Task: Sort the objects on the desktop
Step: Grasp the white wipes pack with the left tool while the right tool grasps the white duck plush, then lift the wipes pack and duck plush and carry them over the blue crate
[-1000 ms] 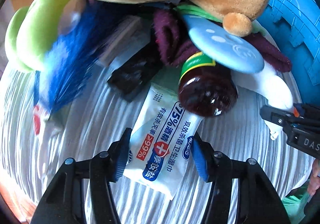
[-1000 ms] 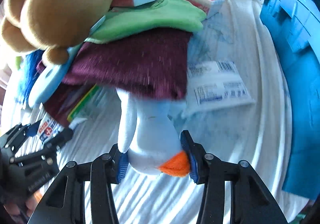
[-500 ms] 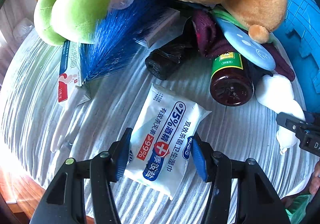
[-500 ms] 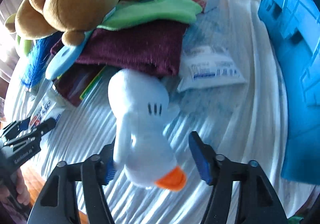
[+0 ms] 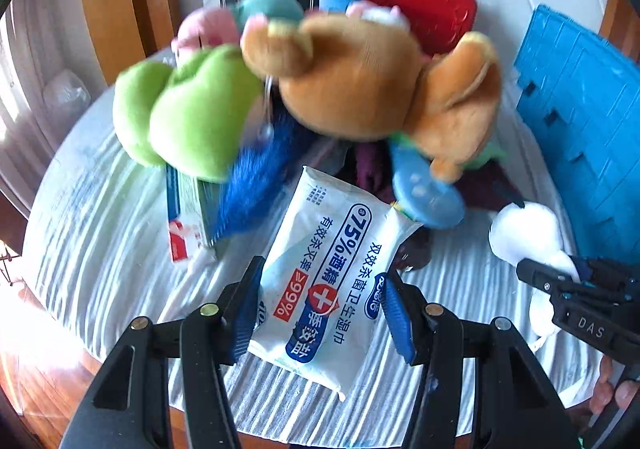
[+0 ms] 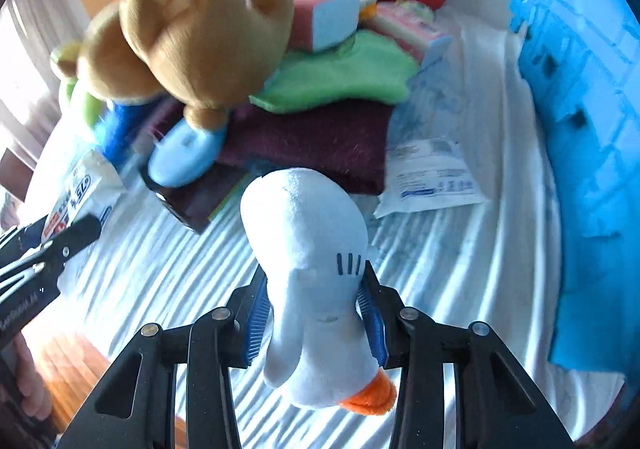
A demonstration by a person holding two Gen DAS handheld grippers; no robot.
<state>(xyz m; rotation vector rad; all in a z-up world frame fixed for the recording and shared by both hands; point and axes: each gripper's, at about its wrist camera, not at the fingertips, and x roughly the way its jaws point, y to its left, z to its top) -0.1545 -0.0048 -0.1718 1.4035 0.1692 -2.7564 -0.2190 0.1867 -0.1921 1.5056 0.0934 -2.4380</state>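
Where legible, wipes pack (image 5: 332, 281) reads "75%", "≥99%"

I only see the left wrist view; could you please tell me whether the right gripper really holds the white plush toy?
Observer: Yes. The right gripper's jaws have just been closing, and both pads press on the white plush toy between them.
Operator: Thanks. Which end faces the gripper?
Observer: Its orange beak, nearest the camera.
Operator: Anything lying by the blue crate?
Observer: A flat white packet, between the maroon cloth and the blue crate.
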